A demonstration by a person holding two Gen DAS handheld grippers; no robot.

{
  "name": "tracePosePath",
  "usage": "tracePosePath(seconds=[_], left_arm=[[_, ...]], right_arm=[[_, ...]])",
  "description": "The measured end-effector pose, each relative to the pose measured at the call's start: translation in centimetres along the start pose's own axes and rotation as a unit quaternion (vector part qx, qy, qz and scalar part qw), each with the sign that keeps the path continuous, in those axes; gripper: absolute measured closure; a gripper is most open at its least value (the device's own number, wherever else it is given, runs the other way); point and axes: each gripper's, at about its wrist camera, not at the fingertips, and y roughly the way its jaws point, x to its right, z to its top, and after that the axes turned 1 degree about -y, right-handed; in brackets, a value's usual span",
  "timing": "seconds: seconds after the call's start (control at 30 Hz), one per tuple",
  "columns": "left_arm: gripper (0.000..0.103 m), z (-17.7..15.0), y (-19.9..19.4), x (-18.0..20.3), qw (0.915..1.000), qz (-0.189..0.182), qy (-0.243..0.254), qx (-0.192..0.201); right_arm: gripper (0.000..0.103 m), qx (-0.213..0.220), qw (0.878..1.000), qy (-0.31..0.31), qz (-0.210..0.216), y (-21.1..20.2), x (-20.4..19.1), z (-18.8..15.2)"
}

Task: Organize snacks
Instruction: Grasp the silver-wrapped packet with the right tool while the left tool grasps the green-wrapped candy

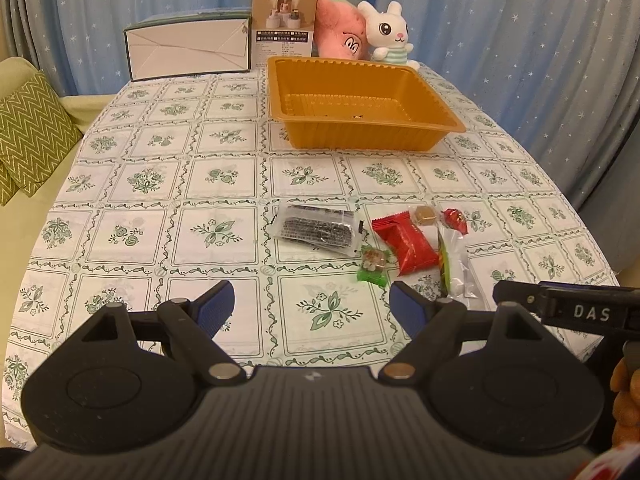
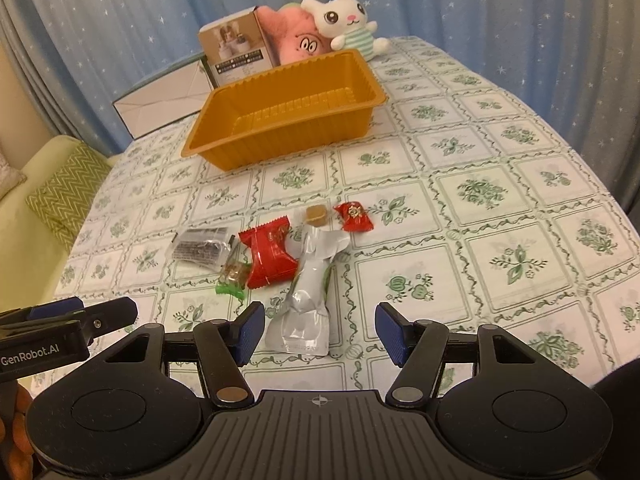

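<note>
Left tongs (image 1: 311, 307): spread, nothing between the blue pads, above the near part of the surface (image 1: 160, 184), left of the snacks.
Right tongs (image 2: 320, 330): spread, nothing pinched; the near end of the silver pouch (image 2: 310, 300) lies between the pads, not touched.
Snacks: all on the surface in one group, near the tongs, none in the tray.
Dark pack (image 1: 316, 230): far left of the group.
Red pack (image 1: 404, 242): in the middle, beside the silver pouch.
Green candy (image 1: 374, 266): just near of the dark pack, touching the red pack.
Brown cube (image 2: 316, 215): at the far end of the pouch.
Small red candy (image 2: 354, 216): right of the cube.
Tray (image 1: 360, 76): orange, farther on the surface, well apart from the snacks.
Far edge: two boxes (image 1: 188, 50) and two plush toys (image 1: 390, 32).
</note>
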Motion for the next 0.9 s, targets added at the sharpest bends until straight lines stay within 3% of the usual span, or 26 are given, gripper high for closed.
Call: tracePosePath(seconds=[0.43, 0.53, 0.9], left_arm=[[0.02, 0.6, 2.7, -1.2, 0.9999, -0.002, -0.006, -0.016], [0.02, 0.7, 3.2, -1.4, 0.9998, -0.005, -0.007, -0.017], [0.02, 0.7, 4.7, -1.5, 0.9995, -0.016, -0.009, -0.025]], right_arm=[[0.042, -0.013, 1.0, -0.002, 0.0, 4.3, -0.5, 0.6], [0.051, -0.014, 1.0, -0.008, 0.002, 5.2, -0.8, 0.8], [0.06, -0.024, 0.999, -0.024, -0.006, 7.8, -1.2, 1.0]])
